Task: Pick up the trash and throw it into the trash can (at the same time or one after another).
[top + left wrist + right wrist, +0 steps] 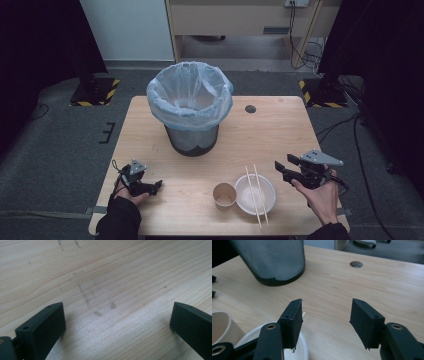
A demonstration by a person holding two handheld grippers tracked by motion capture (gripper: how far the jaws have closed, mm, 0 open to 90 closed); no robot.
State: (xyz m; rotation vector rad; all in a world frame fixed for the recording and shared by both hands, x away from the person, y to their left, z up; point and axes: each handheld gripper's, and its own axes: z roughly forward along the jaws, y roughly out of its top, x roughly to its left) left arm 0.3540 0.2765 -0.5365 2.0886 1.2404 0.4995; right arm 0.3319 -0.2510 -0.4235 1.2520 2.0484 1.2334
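A mesh waste bin [192,137] lined with a pale blue bag [190,95] stands at the table's far middle. Near the front edge a brown paper cup [224,194] stands beside a white bowl [247,197] with two chopsticks [256,196] laid across it. My right gripper [283,163] hovers open just right of the bowl, above the table, with nothing between its jaws. Its own view shows the gripper [325,315] over bare wood, with the bowl [303,352], the cup [220,325] and the bin [274,260] to the left. My left gripper [156,186] rests low at the front left; it [115,322] is open over bare wood.
A round cable hole [250,109] sits in the wooden table [280,130] right of the bin, also seen as a hole [356,264] beyond my right jaws. Grey carpet surrounds the table, with cables and stand bases at the back corners.
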